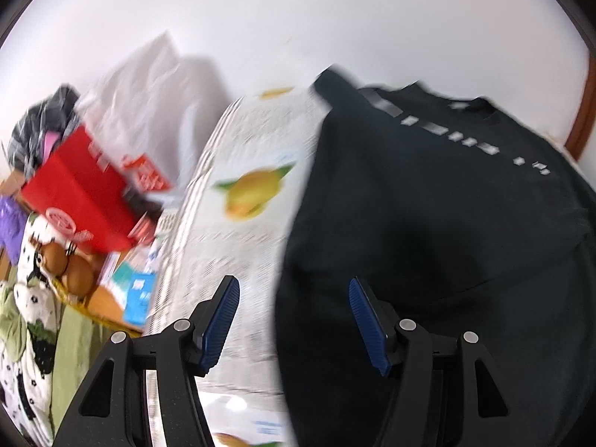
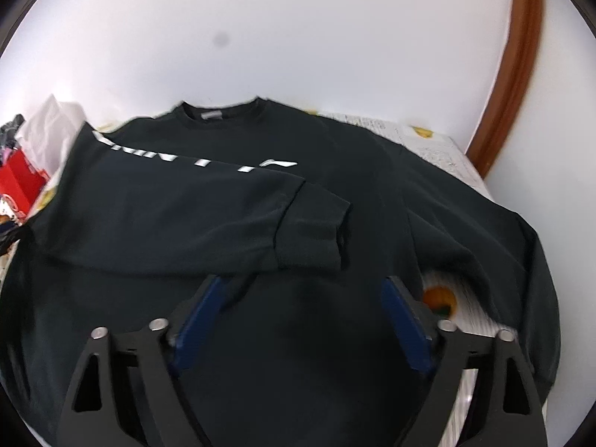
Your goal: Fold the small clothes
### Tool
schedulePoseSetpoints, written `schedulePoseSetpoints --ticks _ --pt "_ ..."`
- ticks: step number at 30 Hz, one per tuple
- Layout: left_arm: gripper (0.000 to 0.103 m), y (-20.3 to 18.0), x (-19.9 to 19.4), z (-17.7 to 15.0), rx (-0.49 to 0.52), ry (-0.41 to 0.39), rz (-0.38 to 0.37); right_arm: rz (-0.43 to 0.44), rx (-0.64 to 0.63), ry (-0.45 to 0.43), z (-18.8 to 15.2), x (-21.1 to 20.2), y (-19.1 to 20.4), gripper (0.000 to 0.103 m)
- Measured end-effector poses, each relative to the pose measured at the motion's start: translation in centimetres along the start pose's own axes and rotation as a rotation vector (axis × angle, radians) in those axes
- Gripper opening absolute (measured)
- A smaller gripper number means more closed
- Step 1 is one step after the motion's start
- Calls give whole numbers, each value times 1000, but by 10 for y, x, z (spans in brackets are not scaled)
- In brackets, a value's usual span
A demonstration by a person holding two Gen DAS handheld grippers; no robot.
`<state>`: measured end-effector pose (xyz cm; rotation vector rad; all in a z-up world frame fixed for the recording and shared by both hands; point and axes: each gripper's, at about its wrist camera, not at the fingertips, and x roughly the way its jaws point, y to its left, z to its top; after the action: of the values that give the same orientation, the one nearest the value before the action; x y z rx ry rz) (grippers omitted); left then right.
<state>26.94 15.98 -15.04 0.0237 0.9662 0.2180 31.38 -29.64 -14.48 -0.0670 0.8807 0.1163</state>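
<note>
Sweatshirt: black long-sleeved cotton sweatshirt [image 2: 208, 201] lying flat, front up, on a table, its round neckline toward the white wall [image 2: 298, 37].
Print: broken row of white letters runs along the sleeve and chest; too blurred to read.
Left sleeve as the right wrist view shows it: folded across the chest, its ribbed cuff [image 2: 316, 223] resting near the middle of the body.
Other sleeve: spread out toward the right edge of that view, with a patch of tablecloth showing between it and the body.
Tablecloth: white patterned plastic tablecloth with yellow fruit prints [image 1: 242, 193], under the sweatshirt and bare beside it.
Left gripper: black two-finger gripper with blue ribbed pads [image 1: 294, 320], jaws apart with nothing between them; one pad over the tablecloth, the other over the sweatshirt's side edge. Whether it touches the cloth cannot be told.
Right gripper: matching black gripper with blue pads [image 2: 301, 320], jaws wide apart above the lower body of the sweatshirt, gripping nothing.
Clutter beside the table: red cardboard box with white markings [image 1: 78, 201], white plastic bag [image 1: 149, 93], a few brown eggs [image 1: 67, 264], all blurred.
Wall edge: brown wooden frame [image 2: 514, 74] curves along the right.
</note>
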Motion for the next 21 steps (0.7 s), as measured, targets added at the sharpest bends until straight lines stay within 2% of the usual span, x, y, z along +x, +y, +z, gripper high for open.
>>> schedulePoseSetpoints --ticks 3,9,11,12,14,15,16,17,21 --pt "59 14 17 -5 6 18 7 36 68 44 12 32 -13 71" --pt "59 14 32 5 38 -13 -42 102 198 94 26 76 -27 71" --pt "58 8 35 9 44 -18 -70 127 223 97 29 88 -26 64" --pt "56 5 34 9 44 -24 -74 115 221 80 30 89 -24 60" --pt "35 2 37 9 37 -31 -98 153 179 47 32 87 -17 28" --pt "30 2 37 8 23 -30 -112 166 172 26 31 83 -16 24" --pt "18 3 37 7 2 -27 -139 148 173 0 31 76 -16 21" --pt "15 4 37 7 -14 -23 -161 132 173 -26 29 67 -19 20" --pt "10 6 34 3 -25 -19 -143 101 250 -93 12 34 -42 20"
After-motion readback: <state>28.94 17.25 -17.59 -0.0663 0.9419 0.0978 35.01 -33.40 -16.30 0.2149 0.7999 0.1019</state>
